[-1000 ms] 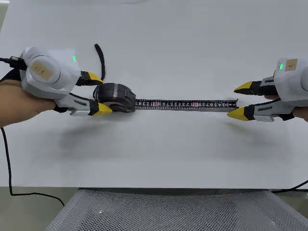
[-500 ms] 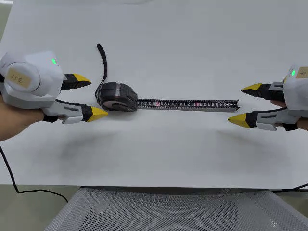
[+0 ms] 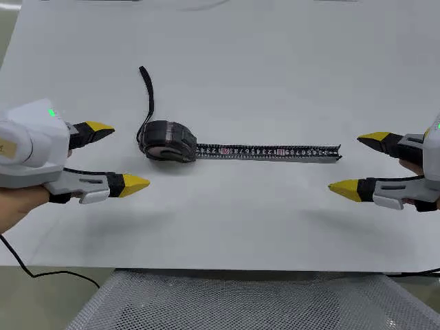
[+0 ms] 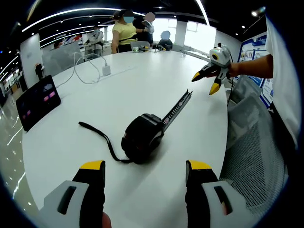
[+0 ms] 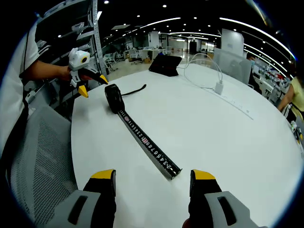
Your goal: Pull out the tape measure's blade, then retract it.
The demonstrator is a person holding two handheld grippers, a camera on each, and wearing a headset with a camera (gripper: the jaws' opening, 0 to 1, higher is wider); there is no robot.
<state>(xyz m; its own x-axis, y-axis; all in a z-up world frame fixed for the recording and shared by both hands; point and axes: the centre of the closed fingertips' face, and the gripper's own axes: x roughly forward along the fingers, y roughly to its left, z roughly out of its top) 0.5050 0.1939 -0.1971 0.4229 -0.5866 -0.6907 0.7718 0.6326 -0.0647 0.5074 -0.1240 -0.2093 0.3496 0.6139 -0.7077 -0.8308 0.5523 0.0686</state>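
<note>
White desk (image 3: 240, 62) seen from above, with a black tape measure (image 3: 167, 141) lying left of its middle. Its blade (image 3: 268, 151) is drawn out flat, parallel to the near edge and pointing toward the right edge. A black wrist strap (image 3: 146, 89) trails from it toward the far edge. A second ago the left hand-held gripper (image 3: 127, 156) held the tape measure between its jaws and the right hand-held gripper (image 3: 347, 162) sat at the blade's tip. Both have since let go and backed away to either side. Each now hovers well apart from the tape measure, jaws spread and empty. The blade has stayed out at the same length, so the pull looks finished and the retraction not yet done. The blade is probably holding on its lock, which would need releasing.
</note>
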